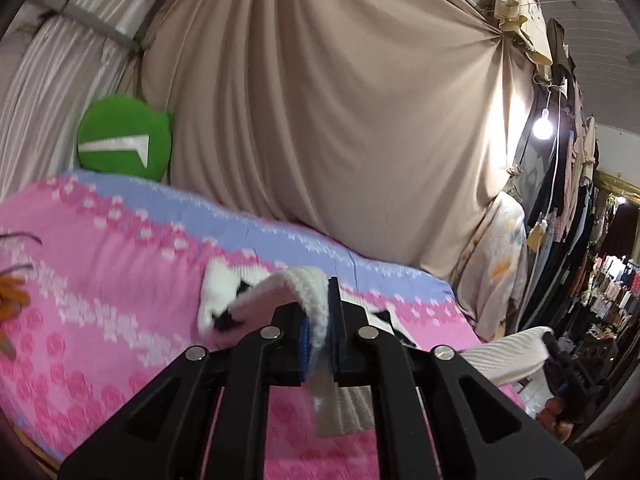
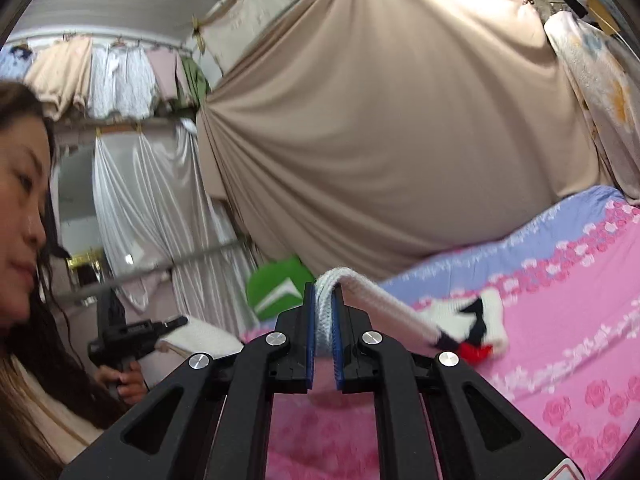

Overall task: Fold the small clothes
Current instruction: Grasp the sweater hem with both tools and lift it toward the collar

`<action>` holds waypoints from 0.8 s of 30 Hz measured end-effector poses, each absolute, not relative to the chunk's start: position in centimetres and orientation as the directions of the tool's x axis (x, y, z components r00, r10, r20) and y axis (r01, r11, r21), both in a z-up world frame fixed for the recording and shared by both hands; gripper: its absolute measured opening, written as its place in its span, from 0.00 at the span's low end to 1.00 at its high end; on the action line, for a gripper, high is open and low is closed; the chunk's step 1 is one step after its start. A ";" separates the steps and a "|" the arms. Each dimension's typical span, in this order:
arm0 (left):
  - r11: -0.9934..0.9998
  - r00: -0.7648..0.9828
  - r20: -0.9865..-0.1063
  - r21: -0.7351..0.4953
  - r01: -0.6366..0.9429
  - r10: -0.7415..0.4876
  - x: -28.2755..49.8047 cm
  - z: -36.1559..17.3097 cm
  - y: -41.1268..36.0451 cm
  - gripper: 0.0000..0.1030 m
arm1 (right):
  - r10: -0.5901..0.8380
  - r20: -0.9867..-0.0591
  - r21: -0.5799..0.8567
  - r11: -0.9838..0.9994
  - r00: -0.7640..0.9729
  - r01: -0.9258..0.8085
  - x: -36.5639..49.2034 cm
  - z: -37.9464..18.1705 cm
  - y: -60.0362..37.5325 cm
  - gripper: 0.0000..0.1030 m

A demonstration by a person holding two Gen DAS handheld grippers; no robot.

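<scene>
A small white knit garment [image 1: 308,280] with black and red markings is held up above the pink bed. My left gripper [image 1: 318,320] is shut on its ribbed white edge; the rest of it trails left and down toward the bed [image 1: 222,300]. My right gripper [image 2: 323,308] is shut on another ribbed edge of the same garment [image 2: 384,304], which stretches right to its patterned part [image 2: 480,320]. Each gripper shows in the other's view: the right one at the right edge of the left wrist view [image 1: 560,364], the left one in the right wrist view [image 2: 176,324].
The bed carries a pink and lilac floral sheet [image 1: 100,280]. A beige draped cloth [image 1: 340,120] hangs behind it. A green round cushion [image 1: 124,138] leans at the bed's far end. Hanging clothes [image 1: 576,208] and a lit bulb [image 1: 543,128] are at right. The person's face [image 2: 20,216] is at left.
</scene>
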State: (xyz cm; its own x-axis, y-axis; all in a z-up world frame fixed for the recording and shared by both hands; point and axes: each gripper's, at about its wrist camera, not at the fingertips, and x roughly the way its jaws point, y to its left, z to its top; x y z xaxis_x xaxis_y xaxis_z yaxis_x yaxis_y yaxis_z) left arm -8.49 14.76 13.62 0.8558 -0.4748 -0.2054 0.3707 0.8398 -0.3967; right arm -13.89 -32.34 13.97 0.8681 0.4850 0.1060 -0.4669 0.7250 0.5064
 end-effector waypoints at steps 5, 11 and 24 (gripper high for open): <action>0.887 0.854 -0.316 -0.353 0.299 -0.414 2.0 12.3 11.8 0.07 | 0.422 -0.042 0.597 0.738 0.906 -0.316 -3.1 12.0 -33.7 0.07; 0.954 0.783 -0.563 -0.270 0.130 -0.266 16.7 5.5 6.5 0.10 | 0.335 -0.350 0.627 0.778 0.875 -0.047 11.3 5.4 -33.5 0.08; 0.958 0.874 -0.465 -0.286 0.003 -0.142 14.9 4.1 8.9 0.76 | 0.110 -0.369 0.452 0.889 0.923 0.075 8.9 5.2 -32.5 0.46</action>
